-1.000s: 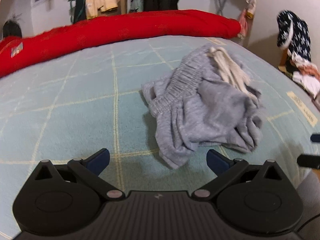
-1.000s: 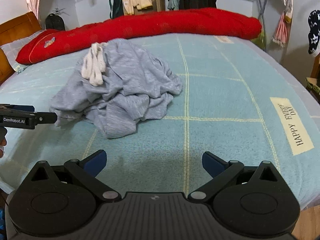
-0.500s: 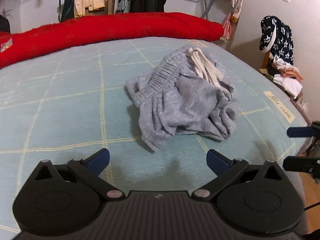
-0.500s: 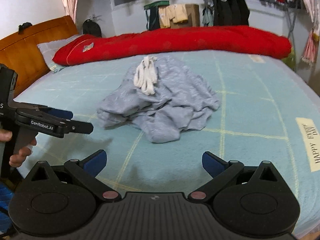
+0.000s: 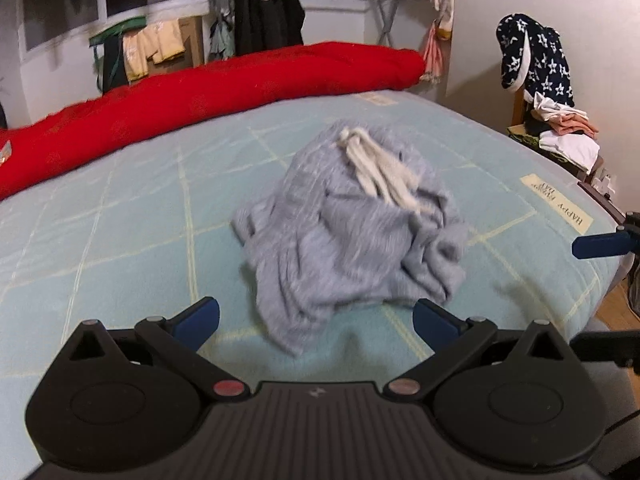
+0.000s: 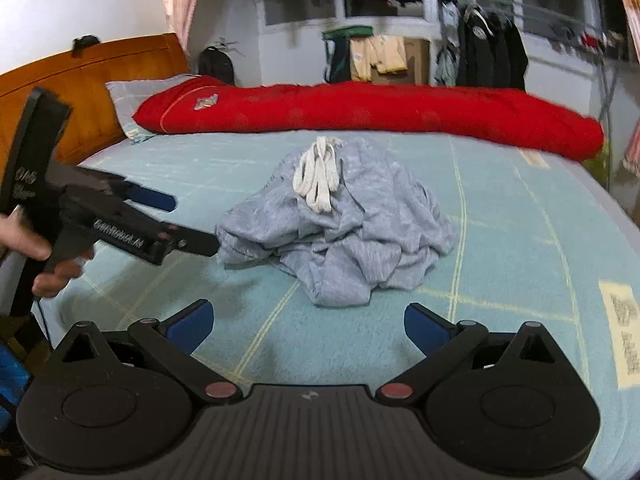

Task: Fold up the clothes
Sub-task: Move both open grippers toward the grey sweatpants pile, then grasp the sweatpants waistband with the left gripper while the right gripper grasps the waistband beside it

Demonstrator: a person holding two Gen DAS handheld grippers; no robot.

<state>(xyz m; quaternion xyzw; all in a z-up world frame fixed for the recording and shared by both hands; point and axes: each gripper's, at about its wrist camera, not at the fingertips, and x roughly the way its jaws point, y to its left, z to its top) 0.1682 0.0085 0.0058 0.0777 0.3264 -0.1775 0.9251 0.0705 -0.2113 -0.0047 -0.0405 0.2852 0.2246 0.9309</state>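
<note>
A crumpled grey garment (image 5: 348, 232) with a white drawstring (image 5: 380, 168) lies heaped in the middle of the light-blue bed; it also shows in the right wrist view (image 6: 340, 228). My left gripper (image 5: 316, 320) is open and empty, just in front of the heap's near edge. My right gripper (image 6: 306, 326) is open and empty, a little short of the heap. The left gripper also shows in the right wrist view (image 6: 188, 224), open, its tips beside the heap's left edge. The right gripper's fingers (image 5: 596, 246) show at the right edge of the left wrist view.
A long red quilt roll (image 6: 360, 110) lies across the far side of the bed (image 6: 520, 240). A wooden headboard (image 6: 88, 92) and a pillow stand at left. A chair with piled clothes (image 5: 560, 136) stands beside the bed. Hanging clothes line the back wall.
Both grippers have pulled back and swung round, so the heap sits centred in both views. The left gripper has come closer to the heap's left edge. The garment has not moved.
</note>
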